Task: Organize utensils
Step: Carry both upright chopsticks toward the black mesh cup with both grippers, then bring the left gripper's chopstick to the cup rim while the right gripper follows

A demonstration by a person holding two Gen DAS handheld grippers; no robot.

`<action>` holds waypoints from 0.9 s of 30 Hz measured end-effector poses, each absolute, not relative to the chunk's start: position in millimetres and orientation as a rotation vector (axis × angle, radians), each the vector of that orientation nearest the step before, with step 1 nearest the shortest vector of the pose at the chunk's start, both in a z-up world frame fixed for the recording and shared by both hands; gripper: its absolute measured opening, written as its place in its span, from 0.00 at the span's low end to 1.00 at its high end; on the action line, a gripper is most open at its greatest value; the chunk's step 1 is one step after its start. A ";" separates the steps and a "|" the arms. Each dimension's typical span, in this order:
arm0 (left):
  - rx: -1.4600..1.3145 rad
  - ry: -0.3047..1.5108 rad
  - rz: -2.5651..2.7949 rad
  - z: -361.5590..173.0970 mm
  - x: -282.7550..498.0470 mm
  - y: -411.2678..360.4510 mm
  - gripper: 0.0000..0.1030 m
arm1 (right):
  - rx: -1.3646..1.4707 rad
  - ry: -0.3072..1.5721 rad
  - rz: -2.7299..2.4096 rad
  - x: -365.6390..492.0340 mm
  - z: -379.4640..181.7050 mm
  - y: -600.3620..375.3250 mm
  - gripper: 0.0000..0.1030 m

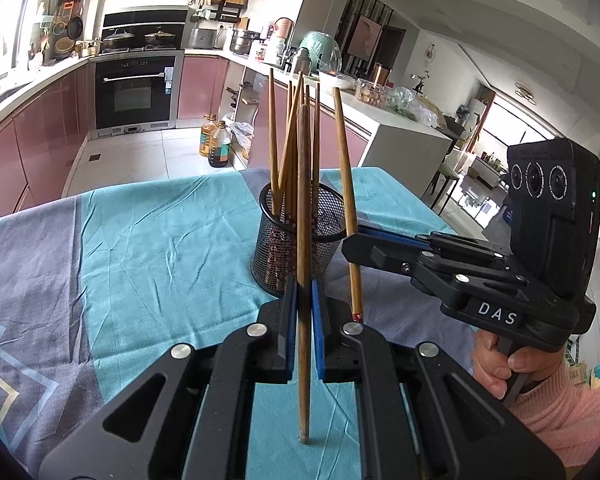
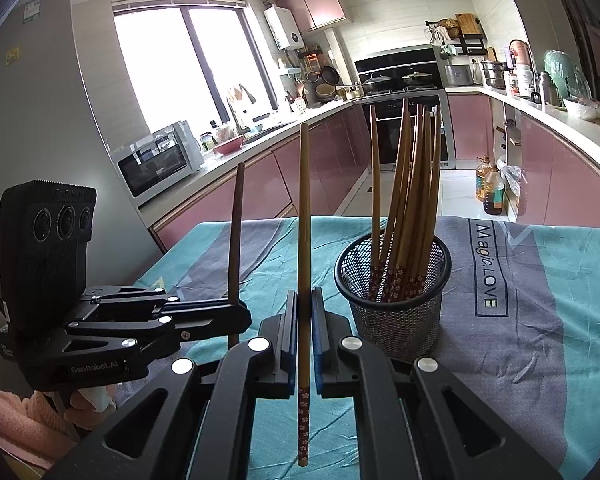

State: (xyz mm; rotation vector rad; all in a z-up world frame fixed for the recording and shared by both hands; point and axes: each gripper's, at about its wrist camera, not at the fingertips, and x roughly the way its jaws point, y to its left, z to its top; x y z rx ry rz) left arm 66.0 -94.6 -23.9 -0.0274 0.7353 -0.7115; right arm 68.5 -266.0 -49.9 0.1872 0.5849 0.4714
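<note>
A kitchen with pink cabinets (image 2: 324,148) lies behind a teal cloth (image 1: 160,240). The left gripper (image 1: 304,320) pinches a dark chopstick (image 1: 304,200) upright; the right gripper (image 2: 304,344) clamps a lighter chopstick (image 2: 305,216). Just beyond both, a mesh holder (image 2: 396,316) holds more chopsticks (image 2: 408,184).

The black wire-mesh holder (image 2: 394,304) stands on the cloth-covered worktop (image 2: 540,340), a bunch of wooden chopsticks (image 2: 410,208) upright in it. Just left of the holder, the right gripper (image 2: 303,344) clamps one light bamboo chopstick (image 2: 305,240) upright. Further left, the left gripper (image 2: 236,316) clamps a dark wooden chopstick (image 2: 236,236), also upright. Beyond the worktop's far edge runs the kitchen counter (image 2: 260,140).
</note>
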 end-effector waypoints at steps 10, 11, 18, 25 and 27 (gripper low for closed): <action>-0.028 0.726 -0.696 -21.2 67.4 -95.9 0.07 | 0.182 0.578 0.459 67.7 -48.1 -268.9 0.06; -0.028 0.724 -0.693 -21.0 67.7 -95.9 0.07 | 0.183 0.579 0.460 67.7 -48.1 -268.9 0.06; -0.031 0.721 -0.681 -21.1 69.0 -96.0 0.07 | 0.183 0.578 0.455 66.4 -48.7 -269.8 0.06; -0.031 0.720 -0.669 -21.1 71.9 -97.4 0.07 | 0.185 0.575 0.451 66.6 -48.6 -271.4 0.06; -0.028 0.716 -0.662 -21.3 72.4 -98.1 0.07 | 0.185 0.573 0.448 66.4 -48.4 -272.1 0.06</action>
